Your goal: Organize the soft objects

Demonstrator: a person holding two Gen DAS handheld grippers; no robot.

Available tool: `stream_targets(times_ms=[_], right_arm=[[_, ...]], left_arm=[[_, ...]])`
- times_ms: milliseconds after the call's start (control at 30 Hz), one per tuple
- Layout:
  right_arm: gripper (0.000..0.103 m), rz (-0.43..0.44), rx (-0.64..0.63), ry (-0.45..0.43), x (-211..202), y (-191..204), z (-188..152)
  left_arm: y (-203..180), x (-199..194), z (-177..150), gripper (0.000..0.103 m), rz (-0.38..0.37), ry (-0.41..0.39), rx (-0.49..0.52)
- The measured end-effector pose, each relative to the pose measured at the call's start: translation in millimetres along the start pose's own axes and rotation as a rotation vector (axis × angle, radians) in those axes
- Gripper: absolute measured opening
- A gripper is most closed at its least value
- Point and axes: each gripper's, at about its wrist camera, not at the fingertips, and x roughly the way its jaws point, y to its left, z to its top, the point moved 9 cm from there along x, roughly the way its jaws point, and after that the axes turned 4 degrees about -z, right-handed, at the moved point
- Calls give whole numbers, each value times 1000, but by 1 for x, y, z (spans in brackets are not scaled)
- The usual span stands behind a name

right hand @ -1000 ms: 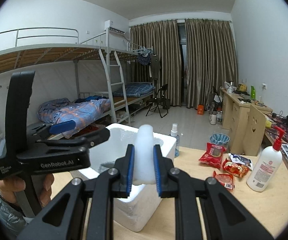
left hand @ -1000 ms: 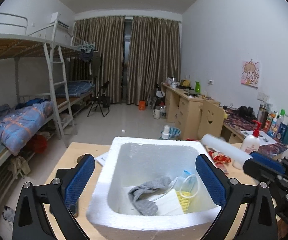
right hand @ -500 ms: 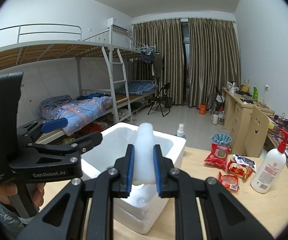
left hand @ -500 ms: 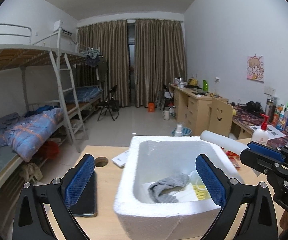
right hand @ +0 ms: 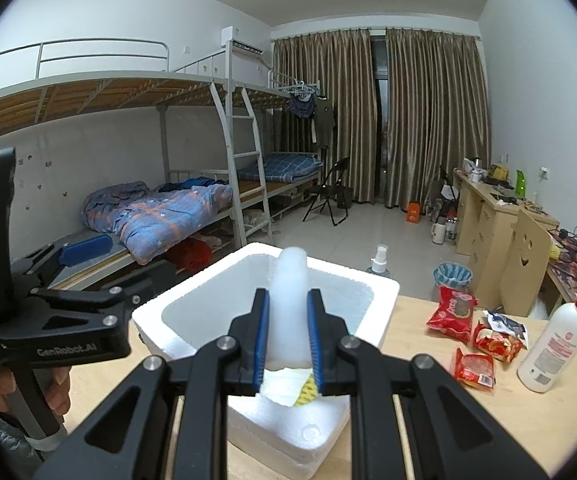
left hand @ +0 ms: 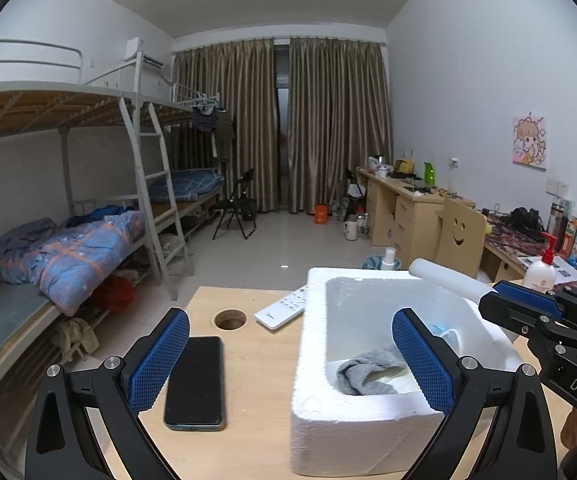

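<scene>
A white foam box (left hand: 316, 360) stands on the wooden table; it also shows in the right wrist view (right hand: 192, 300). Inside lie a grey sock (left hand: 364, 372), white paper and a yellow item (right hand: 306, 390). My right gripper (right hand: 288, 336) is shut on a white foam roll (right hand: 290, 300) and holds it over the box; the roll shows in the left wrist view (left hand: 444, 278) above the box's right rim. My left gripper (left hand: 288, 364) is open and empty, its right finger over the box and its left finger over the table.
A black phone (left hand: 196, 384), a white remote (left hand: 282, 312) and a round cable hole (left hand: 230, 319) lie left of the box. Red snack packets (right hand: 472, 336) and a white pump bottle (right hand: 556, 344) stand to the right. A bunk bed and desks are beyond.
My left gripper has shifted left, so the box now sits to its right and the phone has come into view. My right gripper has carried the foam roll further over the box.
</scene>
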Motion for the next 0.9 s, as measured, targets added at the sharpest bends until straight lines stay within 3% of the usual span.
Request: stream_targets(times_ms=[267,367,400,433,900], right_arm=[[21,9,-6,31,16,3,-2],[43,23,4,40,19,4,-1],[57,26,12,39,19,3,-1],[62,28,14,37,17,3,-1],[63,18,15,-1,-14,1,1]], left_arm=[[8,-2,-2,102,8,2,-20],[7,-5,-2,102,6,0,-22],[8,-7,-2,102,8,-1,-21],[7,-8,-1,102,7,-4,-19],[-2,-27,3,102,4,-18,-16]])
